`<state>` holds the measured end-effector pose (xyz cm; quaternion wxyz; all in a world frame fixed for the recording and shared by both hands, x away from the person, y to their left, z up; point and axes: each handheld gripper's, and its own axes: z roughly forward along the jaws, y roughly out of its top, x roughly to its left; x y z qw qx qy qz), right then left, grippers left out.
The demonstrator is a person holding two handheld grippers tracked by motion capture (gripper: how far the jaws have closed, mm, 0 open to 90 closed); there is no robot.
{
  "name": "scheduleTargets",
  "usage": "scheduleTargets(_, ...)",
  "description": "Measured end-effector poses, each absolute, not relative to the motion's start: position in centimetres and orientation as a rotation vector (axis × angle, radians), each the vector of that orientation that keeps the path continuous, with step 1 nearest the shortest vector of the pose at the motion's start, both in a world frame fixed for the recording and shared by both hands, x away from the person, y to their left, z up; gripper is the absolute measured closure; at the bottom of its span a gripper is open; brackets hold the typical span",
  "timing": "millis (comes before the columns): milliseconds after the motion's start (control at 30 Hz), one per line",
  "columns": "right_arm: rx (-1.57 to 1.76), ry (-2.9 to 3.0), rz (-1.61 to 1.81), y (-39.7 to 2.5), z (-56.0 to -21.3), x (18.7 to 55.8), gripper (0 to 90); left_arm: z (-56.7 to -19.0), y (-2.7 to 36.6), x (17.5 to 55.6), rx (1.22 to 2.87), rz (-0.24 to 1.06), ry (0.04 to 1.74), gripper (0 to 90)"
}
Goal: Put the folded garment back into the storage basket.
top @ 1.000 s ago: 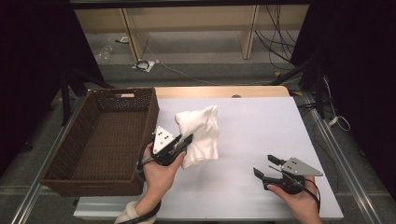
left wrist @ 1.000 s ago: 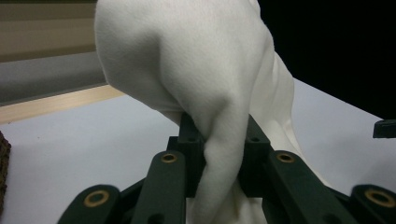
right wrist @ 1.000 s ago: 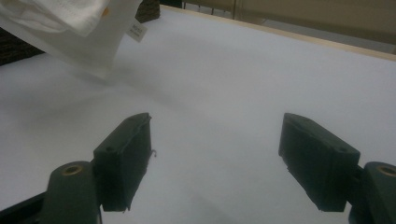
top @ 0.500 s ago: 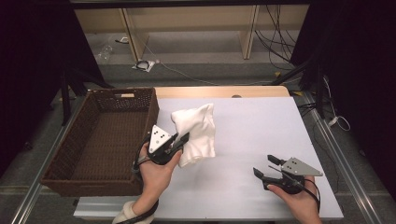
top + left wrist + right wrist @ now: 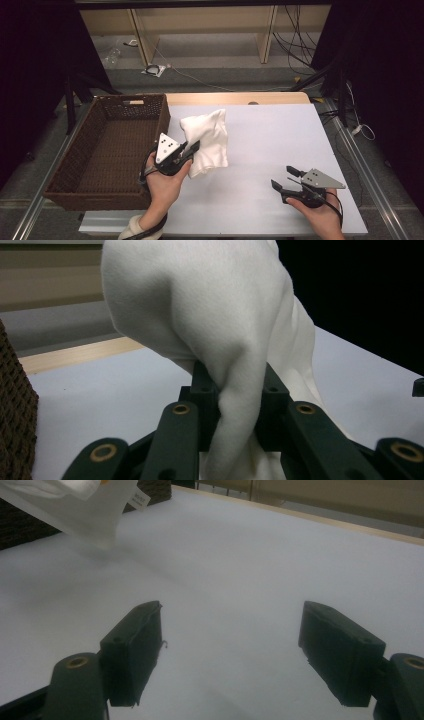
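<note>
The fingers [image 5: 200, 390] of the left gripper [image 5: 187, 151] pinch a fold of the white crumpled cloth [image 5: 207, 140], lifted beside the brown wicker basket [image 5: 100, 150] at nine o'clock for dropping in, while the right gripper [image 5: 286, 181] idles agape above the white counter [image 5: 280, 135].

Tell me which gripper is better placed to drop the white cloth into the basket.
Left. The left gripper is shut on the white cloth beside the wicker basket; the right gripper is open, far off.
</note>
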<state>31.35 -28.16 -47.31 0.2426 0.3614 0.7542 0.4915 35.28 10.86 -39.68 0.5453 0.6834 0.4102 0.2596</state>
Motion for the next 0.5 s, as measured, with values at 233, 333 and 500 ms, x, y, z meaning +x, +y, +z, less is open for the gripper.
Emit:
scheduleTargets(233,0.987,2.061,1.344,-28.15,-47.29,31.34,26.2,-39.54,11.1,35.29,1.622,0.62,0.969,74.5)
scheduleTargets(333,0.987,2.061,1.343,-28.17,-47.3,31.36,26.2,-39.43,11.29,35.3,1.619,0.622,0.972,74.5)
scheduleTargets(500,0.987,2.061,1.343,-28.15,-47.31,31.35,26.2,-39.41,11.47,35.31,1.621,0.626,0.975,74.5)
